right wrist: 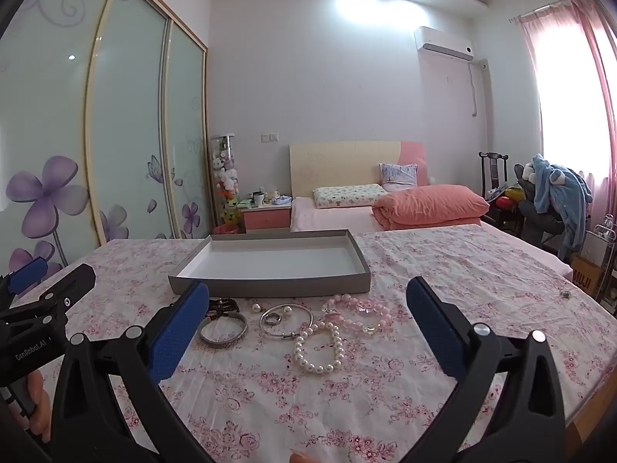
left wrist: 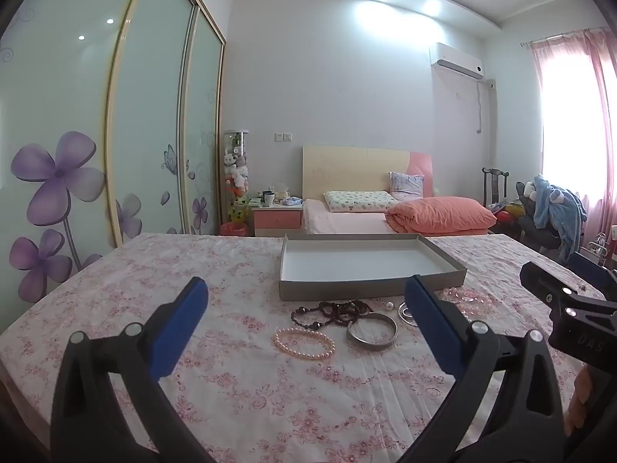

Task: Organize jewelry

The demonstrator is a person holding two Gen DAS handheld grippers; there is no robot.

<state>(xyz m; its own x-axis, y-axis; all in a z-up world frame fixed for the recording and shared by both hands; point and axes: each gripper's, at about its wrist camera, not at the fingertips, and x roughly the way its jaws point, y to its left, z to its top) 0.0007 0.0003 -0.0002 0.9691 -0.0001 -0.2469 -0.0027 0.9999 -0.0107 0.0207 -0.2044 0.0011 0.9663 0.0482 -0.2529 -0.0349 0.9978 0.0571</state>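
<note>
Jewelry lies on the floral tablecloth (left wrist: 239, 393) in front of an empty grey tray (left wrist: 347, 292) (right wrist: 362, 266). In the left wrist view I see a pink pearl bracelet (left wrist: 304, 342), a wide silver bangle (left wrist: 372, 332) and dark beads (left wrist: 327, 310). The right wrist view shows a white pearl bracelet (right wrist: 320, 347), a pink crystal bracelet (right wrist: 362, 310), a thin bangle (right wrist: 287, 324) around a ring (right wrist: 274, 318), and the wide bangle (right wrist: 223, 330). My left gripper (left wrist: 306, 289) (right wrist: 58, 272) and right gripper (right wrist: 307, 285) (left wrist: 557, 268) hover open over the near cloth, holding nothing.
A small silver piece (right wrist: 565, 294) lies alone far right on the cloth. Behind the table stand a bed (left wrist: 385, 216) and nightstand (left wrist: 277, 218). Wardrobe doors (left wrist: 146, 115) line the left; a chair with clothes (right wrist: 555, 200) and a cardboard box (right wrist: 586, 276) stand right.
</note>
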